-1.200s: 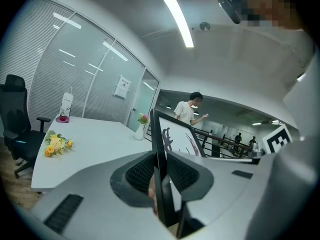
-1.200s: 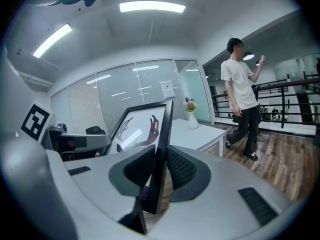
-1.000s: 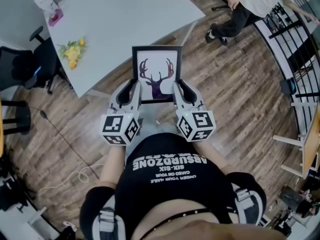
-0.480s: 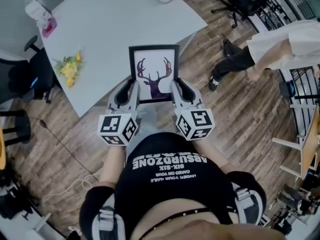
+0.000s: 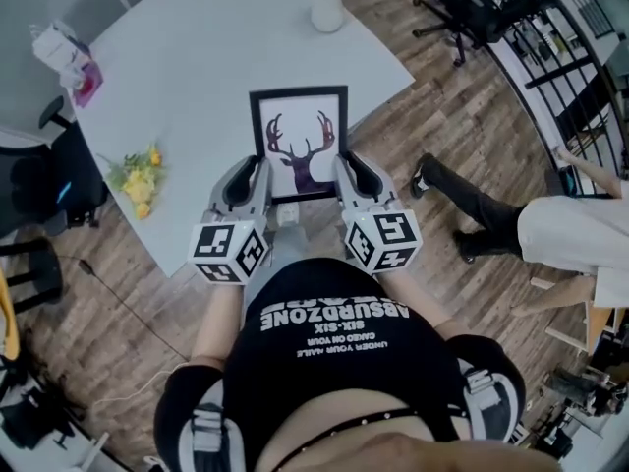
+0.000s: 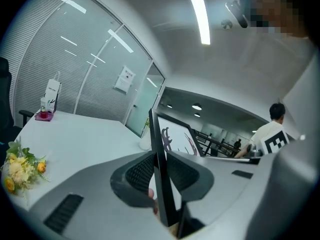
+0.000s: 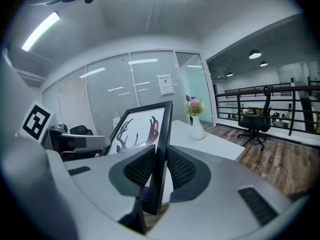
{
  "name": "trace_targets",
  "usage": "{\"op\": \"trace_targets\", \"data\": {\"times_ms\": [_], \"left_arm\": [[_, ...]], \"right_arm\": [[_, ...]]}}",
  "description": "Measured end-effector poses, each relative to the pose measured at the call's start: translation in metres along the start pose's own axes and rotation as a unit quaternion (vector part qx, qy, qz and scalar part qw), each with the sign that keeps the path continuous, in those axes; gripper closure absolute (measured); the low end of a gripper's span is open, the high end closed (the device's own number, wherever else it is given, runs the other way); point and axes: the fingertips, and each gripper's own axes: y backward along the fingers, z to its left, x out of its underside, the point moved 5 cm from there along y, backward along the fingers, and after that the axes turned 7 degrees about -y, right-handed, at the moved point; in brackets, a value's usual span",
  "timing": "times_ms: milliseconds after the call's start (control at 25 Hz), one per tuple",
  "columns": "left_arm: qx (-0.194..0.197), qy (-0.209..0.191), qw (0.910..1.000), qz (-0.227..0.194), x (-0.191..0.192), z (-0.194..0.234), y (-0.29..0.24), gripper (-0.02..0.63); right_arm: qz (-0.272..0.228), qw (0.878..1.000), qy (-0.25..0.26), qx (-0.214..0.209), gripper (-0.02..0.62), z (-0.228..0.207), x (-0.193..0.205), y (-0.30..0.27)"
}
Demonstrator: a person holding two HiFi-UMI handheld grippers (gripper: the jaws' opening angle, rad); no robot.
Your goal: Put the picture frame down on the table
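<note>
A black picture frame (image 5: 299, 142) with a deer-head print on white hangs in the air over the near edge of the white table (image 5: 226, 57). My left gripper (image 5: 257, 179) is shut on the frame's left side, and my right gripper (image 5: 343, 175) is shut on its right side. In the left gripper view the frame's black edge (image 6: 161, 174) stands clamped between the ribbed pads. In the right gripper view the frame (image 7: 159, 154) is pinched the same way, its print facing left.
On the table stand a white vase with flowers (image 5: 326, 8), a yellow bouquet (image 5: 140, 179) and a small carton (image 5: 67, 57). Office chairs (image 5: 39, 180) flank the table's left. A person's legs (image 5: 531, 224) cross the wooden floor at right.
The frame and both grippers now sit farther over the table as the view shifted forward. The other person has walked from the upper right to the right middle.
</note>
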Motion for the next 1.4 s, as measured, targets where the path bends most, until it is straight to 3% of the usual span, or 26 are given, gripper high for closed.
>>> {"op": "trace_targets", "data": {"times_ms": [360,720,880,1400], "left_arm": [[0.006,0.006,0.9996,0.027,-0.011,0.058,-0.054,0.515],[0.014,0.009,0.9977,0.065,0.002,0.08,-0.091,0.517],[0.013,-0.004,0.9948,0.101,0.015,0.09,-0.105,0.515],[0.021,0.027,0.985,0.169,0.04,0.124,-0.141,0.515]], "right_arm": [[0.025,1.0,-0.018,0.006,0.511,-0.006,-0.006,-0.076],[0.059,0.997,-0.037,0.015,0.509,-0.025,0.007,-0.115],[0.087,0.995,-0.05,0.017,0.509,-0.034,0.019,-0.131],[0.145,0.986,-0.078,0.027,0.509,-0.049,0.046,-0.178]]}}
